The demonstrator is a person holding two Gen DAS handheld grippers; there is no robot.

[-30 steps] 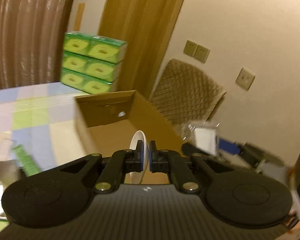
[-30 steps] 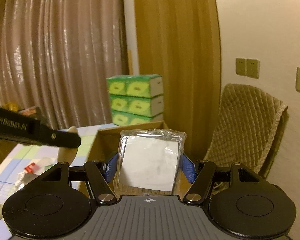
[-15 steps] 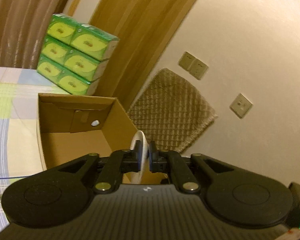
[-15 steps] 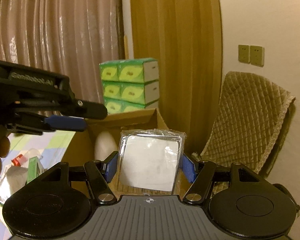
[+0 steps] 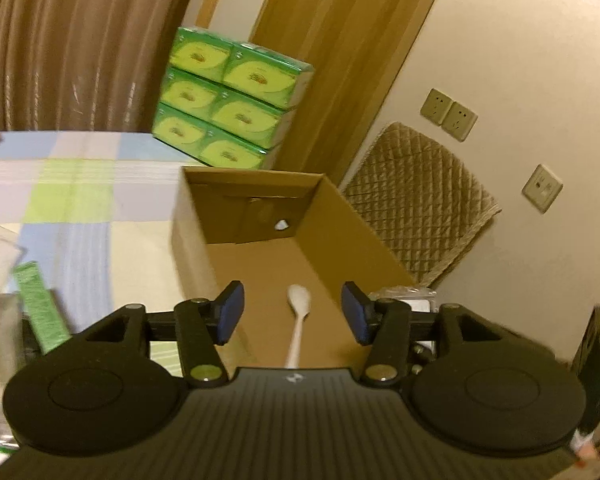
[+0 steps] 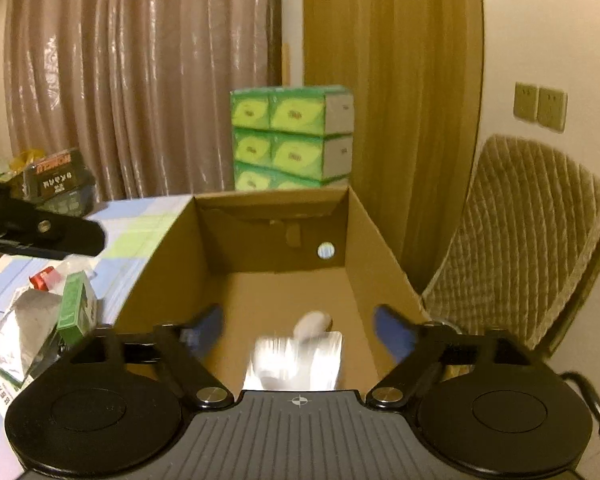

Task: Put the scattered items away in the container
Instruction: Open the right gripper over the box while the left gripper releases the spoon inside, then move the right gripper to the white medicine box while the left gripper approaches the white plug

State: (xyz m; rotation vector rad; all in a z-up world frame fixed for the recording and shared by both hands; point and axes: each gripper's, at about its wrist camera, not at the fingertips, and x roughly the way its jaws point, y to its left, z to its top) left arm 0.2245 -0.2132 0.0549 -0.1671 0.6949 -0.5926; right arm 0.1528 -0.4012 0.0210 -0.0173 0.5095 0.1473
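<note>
Left wrist view: left gripper (image 5: 292,312), jaws opening, blue pads (image 5: 230,312) apart with nothing pressed between them. White spoon (image 5: 298,324) below the gap, touching neither pad, bowl end pointing away from the camera, over the floor of the cardboard box (image 5: 256,204). Whether the spoon rests on the floor or is in the air cannot be told. Box open at the top, a small round hole in its far wall, standing on a checked tablecloth (image 5: 68,184) of pale blue, green and cream. Stack of green tissue boxes (image 5: 230,104) behind the box. Green packet (image 5: 40,312) and clear wrappers at the left edge of the cloth. Quilted chair back (image 5: 420,204) to the right, wall sockets above it.

Right wrist view: right gripper (image 6: 298,332), jaws opening wide, blue pads blurred. Clear-wrapped white packet (image 6: 296,364) between and below them, blurred, touching neither pad, inside the box (image 6: 276,236) outline; the white spoon (image 6: 312,322) shows just beyond its top edge. Left gripper's (image 6: 40,232) black body enters from the left edge, above the cloth. Loose items on the cloth left of the box: a green carton (image 6: 76,308), a silver pouch (image 6: 32,324), a small red item (image 6: 42,280). Brown curtains (image 6: 140,80) at the back.
</note>
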